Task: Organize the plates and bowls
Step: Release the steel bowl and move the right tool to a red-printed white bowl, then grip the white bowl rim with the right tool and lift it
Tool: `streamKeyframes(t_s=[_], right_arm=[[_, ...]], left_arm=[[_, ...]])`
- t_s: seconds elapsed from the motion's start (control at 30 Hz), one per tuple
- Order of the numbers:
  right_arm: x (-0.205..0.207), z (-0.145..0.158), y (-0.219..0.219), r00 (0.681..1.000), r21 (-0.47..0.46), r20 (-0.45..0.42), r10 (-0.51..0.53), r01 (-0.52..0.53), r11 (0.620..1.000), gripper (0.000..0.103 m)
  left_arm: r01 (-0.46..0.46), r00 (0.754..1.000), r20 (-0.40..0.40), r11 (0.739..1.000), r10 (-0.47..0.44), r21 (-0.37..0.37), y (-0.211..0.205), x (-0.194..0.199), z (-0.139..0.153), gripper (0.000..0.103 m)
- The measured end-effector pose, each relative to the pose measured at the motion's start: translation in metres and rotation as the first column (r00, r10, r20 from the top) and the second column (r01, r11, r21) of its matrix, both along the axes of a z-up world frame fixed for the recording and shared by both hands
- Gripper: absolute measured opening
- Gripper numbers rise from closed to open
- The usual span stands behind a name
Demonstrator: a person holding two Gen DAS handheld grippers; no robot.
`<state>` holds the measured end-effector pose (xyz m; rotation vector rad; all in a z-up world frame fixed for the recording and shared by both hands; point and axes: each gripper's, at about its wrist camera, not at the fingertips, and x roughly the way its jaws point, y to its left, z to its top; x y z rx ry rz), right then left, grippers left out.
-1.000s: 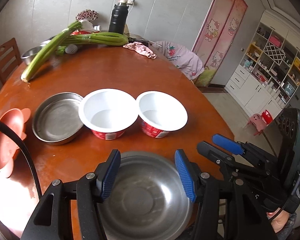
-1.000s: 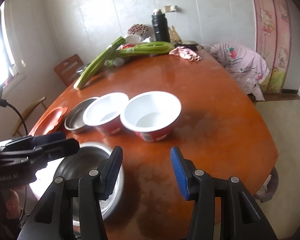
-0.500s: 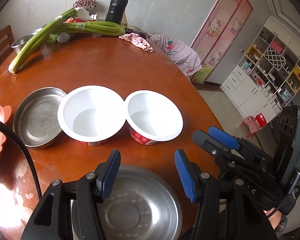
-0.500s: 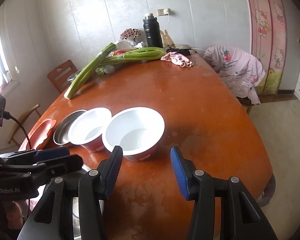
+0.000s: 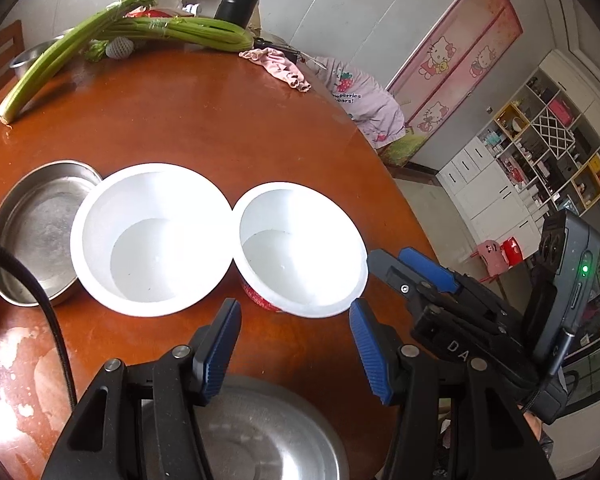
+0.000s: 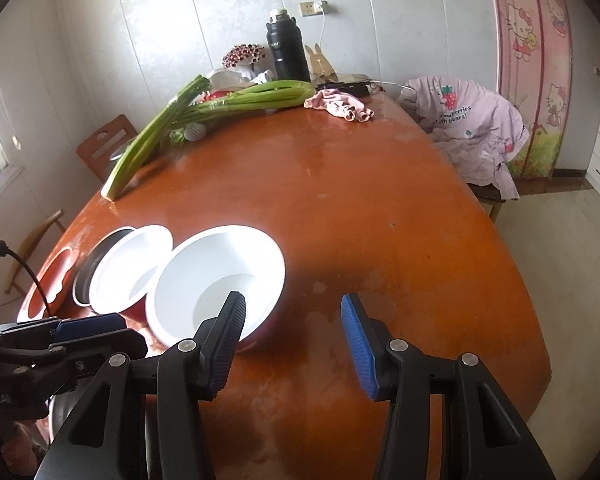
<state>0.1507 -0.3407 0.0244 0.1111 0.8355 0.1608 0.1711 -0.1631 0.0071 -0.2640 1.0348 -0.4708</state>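
Two white bowls with red sides stand side by side on the brown table: the left bowl (image 5: 152, 236) (image 6: 130, 264) and the right bowl (image 5: 300, 248) (image 6: 220, 276). A steel plate (image 5: 36, 228) (image 6: 96, 256) lies left of them, and an orange plate (image 6: 46, 284) further left. A large steel bowl (image 5: 260, 436) sits under my left gripper (image 5: 294, 344), which is open and empty just short of the right bowl. My right gripper (image 6: 292, 340) is open and empty, its left finger over the right bowl's near rim.
At the table's far end lie long green celery stalks (image 5: 112, 36) (image 6: 204, 108), a black flask (image 6: 286, 52), a pink cloth (image 6: 338, 104) and a small steel bowl (image 5: 30, 58). A chair with pink clothes (image 6: 472, 120) stands to the right. The table edge (image 6: 536, 320) runs close on the right.
Both grippers have moved forward toward the white bowls. The large steel bowl has slid lower in the left wrist view. Both stay open.
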Motion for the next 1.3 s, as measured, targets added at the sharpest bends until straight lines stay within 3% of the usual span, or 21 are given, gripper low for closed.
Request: streamKeyframes(t_s=[0.43,0.97,1.3], right_arm=[[0.034,-0.026,0.011,0.995,0.006,-0.073,0.072,-0.072,0.997,0.052],[0.022,-0.037,0.031,0.976,0.053,-0.099,0.192,-0.187,0.981,0.049],[0.014,-0.034,0.034,0.977,0.068,-0.098,0.191,-0.185,0.980,0.049]], left_arm=[[-0.016,0.999,-0.049,0.999,0.014,-0.038,0.001,0.017,-0.014,0.055],[-0.020,0.996,-0.083,0.999,0.016,-0.044,-0.007,0.033,-0.027,0.053],[-0.016,0.997,-0.073,1.000,0.015,-0.019,-0.009,0.034,-0.029,0.053]])
